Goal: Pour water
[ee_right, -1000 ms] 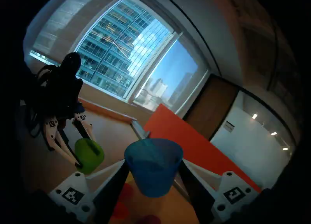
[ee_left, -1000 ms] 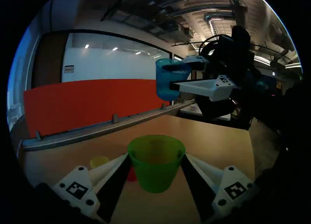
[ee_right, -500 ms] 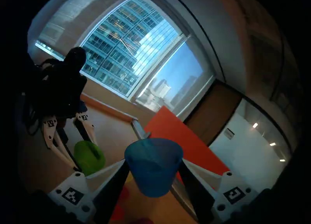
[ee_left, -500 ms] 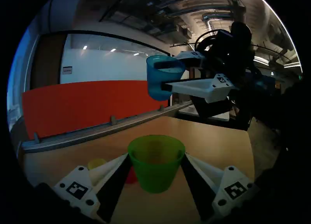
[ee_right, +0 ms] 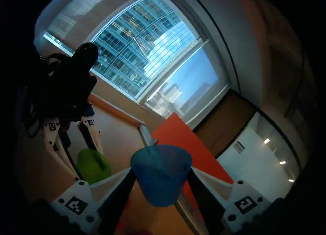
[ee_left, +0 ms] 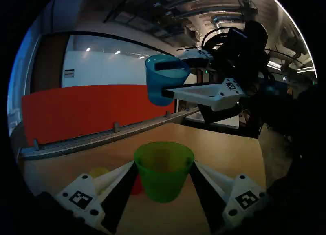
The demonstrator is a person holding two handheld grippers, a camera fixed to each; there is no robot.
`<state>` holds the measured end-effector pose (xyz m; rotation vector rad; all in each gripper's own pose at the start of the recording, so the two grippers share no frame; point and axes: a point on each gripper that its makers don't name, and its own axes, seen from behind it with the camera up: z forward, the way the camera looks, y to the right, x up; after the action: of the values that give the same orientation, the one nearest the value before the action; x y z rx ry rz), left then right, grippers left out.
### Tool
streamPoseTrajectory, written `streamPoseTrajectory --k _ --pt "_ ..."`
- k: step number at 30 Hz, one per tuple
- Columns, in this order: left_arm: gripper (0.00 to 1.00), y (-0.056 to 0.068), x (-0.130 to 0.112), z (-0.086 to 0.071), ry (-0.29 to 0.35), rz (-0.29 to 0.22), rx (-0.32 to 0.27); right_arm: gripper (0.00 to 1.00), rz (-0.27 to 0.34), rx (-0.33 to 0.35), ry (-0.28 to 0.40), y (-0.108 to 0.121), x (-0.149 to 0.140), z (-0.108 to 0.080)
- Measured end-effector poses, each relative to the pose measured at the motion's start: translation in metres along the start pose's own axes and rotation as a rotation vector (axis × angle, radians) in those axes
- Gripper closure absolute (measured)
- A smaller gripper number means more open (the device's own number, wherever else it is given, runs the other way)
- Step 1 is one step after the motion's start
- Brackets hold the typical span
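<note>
The blue cup (ee_left: 166, 78) has moved to the left in the left gripper view. It hangs in the air, higher than the green cup (ee_left: 164, 169). The right gripper (ee_right: 161, 180) grips the blue cup with both fingers. The left gripper (ee_left: 164, 176) grips the green cup, low over the table (ee_left: 220, 147).

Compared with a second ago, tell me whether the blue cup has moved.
Yes. In the left gripper view the blue cup has shifted left across the orange panel, closer to a spot above the green cup.
</note>
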<state>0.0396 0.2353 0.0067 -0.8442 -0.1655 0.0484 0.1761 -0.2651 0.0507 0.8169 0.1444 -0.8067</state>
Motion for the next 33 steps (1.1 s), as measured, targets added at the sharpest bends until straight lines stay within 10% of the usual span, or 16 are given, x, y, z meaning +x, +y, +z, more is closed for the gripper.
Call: streamPoseTrajectory --k 33 --pt "0.15 0.007 0.002 0.007 0.001 0.014 -0.025 0.12 -0.227 -0.017 -0.032 0.001 0.007 0.012"
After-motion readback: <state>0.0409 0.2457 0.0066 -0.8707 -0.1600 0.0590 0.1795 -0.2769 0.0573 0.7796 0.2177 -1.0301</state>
